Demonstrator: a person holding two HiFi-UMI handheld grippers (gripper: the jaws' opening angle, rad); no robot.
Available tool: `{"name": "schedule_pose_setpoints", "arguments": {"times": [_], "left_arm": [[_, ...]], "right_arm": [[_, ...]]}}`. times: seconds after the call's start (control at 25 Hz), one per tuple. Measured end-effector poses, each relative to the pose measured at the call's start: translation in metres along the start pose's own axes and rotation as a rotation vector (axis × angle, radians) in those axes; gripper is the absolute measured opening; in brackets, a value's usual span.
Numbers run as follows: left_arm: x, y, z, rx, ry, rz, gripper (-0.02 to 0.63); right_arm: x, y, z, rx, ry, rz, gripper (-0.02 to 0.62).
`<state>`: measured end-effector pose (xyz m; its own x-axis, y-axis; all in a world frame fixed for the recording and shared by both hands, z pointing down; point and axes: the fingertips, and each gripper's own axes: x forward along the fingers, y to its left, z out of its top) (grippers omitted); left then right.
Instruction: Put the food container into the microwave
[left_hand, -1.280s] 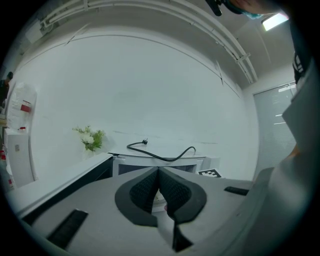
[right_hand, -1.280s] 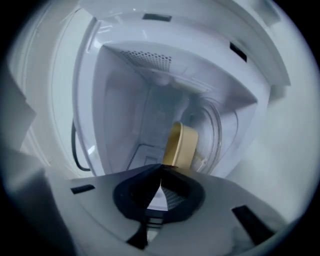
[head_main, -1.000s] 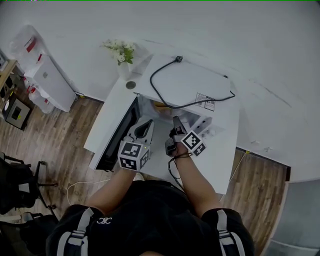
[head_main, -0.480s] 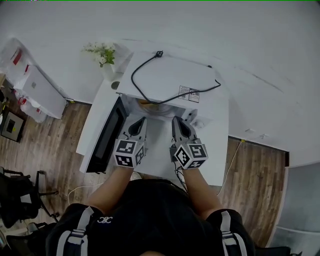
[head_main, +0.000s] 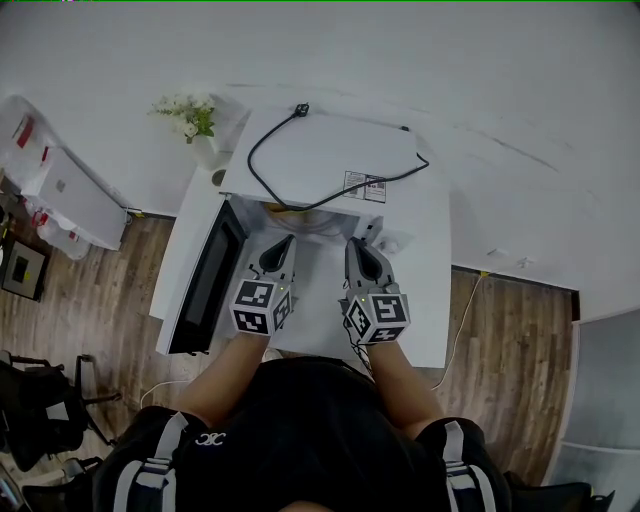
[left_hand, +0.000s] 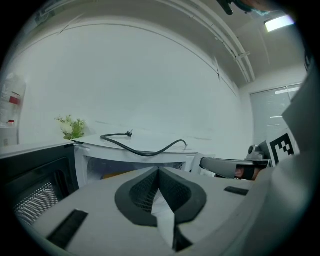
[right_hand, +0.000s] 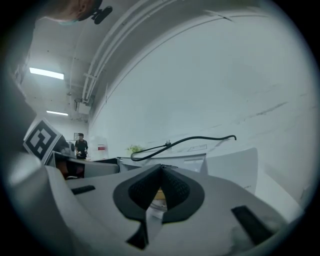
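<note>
The white microwave (head_main: 330, 155) stands on a white table (head_main: 425, 300), its dark door (head_main: 205, 285) swung open to the left. Inside the cavity a yellow-orange food container (head_main: 287, 208) shows only as a sliver under the top edge. It also peeks out in the left gripper view as a yellow patch (left_hand: 116, 174). My left gripper (head_main: 284, 244) and right gripper (head_main: 356, 245) hover side by side over the table, just in front of the opening. Both point at it. Each is shut with nothing between the jaws, as both gripper views confirm.
A black power cord (head_main: 300, 180) loops across the microwave's top. A vase of white flowers (head_main: 190, 118) stands at the table's back left corner. A white cabinet (head_main: 60, 185) sits on the wooden floor to the left. The wall runs behind the table.
The right gripper has straightened and drawn level with the left, so both now lie parallel before the opening. The head view has shifted, moving the microwave left in the picture.
</note>
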<state>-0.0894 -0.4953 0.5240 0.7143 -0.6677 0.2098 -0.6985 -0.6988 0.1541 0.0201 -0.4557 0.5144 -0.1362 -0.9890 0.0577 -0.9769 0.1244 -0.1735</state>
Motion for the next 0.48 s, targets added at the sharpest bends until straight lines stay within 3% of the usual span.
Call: {"name": "schedule_pose_setpoints", "arguments": {"times": [0.48], "left_arm": [[0.0013, 0.0029, -0.0003, 0.005, 0.008, -0.007, 0.002]], "right_arm": [[0.0048, 0.0042, -0.0068, 0.017, 0.018, -0.004, -0.002]]}}
